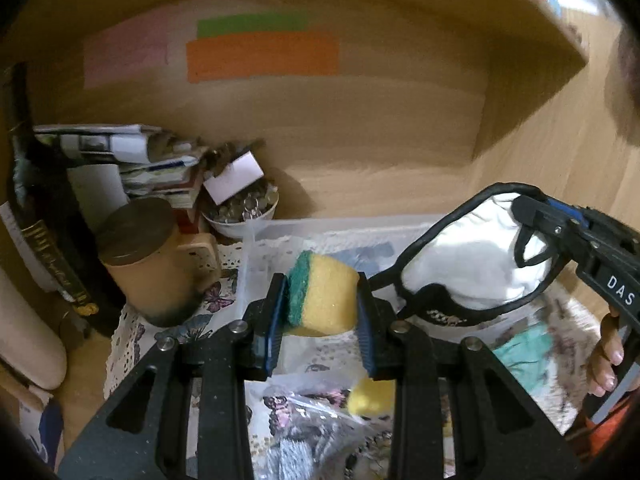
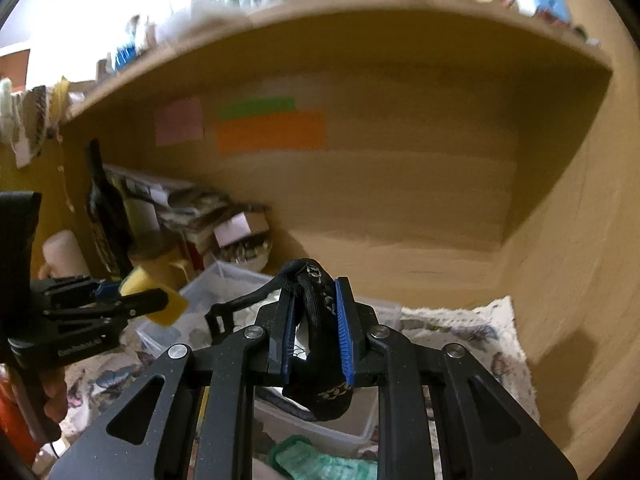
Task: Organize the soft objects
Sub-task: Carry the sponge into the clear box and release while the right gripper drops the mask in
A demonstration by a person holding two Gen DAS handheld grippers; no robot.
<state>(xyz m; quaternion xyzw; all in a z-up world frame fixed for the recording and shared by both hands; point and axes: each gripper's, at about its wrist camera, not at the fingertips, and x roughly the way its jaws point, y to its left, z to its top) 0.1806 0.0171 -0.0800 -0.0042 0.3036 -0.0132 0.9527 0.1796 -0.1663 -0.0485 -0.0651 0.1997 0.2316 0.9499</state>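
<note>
My left gripper (image 1: 322,312) is shut on a yellow sponge with a green scouring side (image 1: 324,294) and holds it above a clear plastic bin (image 1: 280,228). It also shows in the right wrist view (image 2: 154,298). My right gripper (image 2: 316,330) is shut on the black edge of a white sleep mask (image 2: 320,308). In the left wrist view the sleep mask (image 1: 468,256) hangs from the right gripper (image 1: 532,210) over the bin's right side. A second yellow sponge (image 1: 370,396) lies below my left fingers.
A lidded tan mug (image 1: 152,264), a bowl of glass pebbles (image 1: 244,208), stacked papers (image 1: 132,152) and a dark bottle (image 1: 44,220) crowd the left. A butterfly-print cloth (image 2: 472,328) covers the desk. A teal cloth (image 2: 320,464) lies near the bin. A shelf overhangs.
</note>
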